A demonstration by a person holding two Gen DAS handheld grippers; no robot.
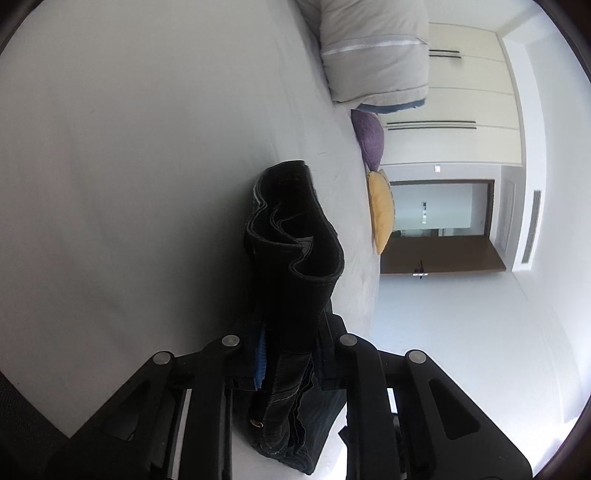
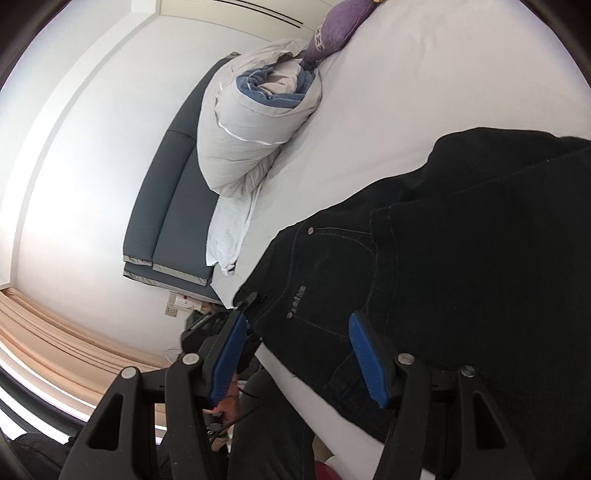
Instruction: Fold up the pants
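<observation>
left claw [image 1: 288, 354] clamped on bunched black denim pants [image 1: 295, 258], right claw [image 2: 295, 350] spread wide over the waist, pants lying on white bed sheet [image 1: 129, 166]

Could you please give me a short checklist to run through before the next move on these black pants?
1. Left gripper has a firm hold: ok, shut on a bunched part of the pants.
2. Right gripper has a hold: not ok, its jaws are open over the pocket area of the pants.
3. Pants supported by the bed: ok where visible.
4. Bare sheet beside the pants for folding: ok.
5. Rolled duvet and purple cushion clear of the pants: ok.
6. Legs lying straight: cannot tell.
</observation>
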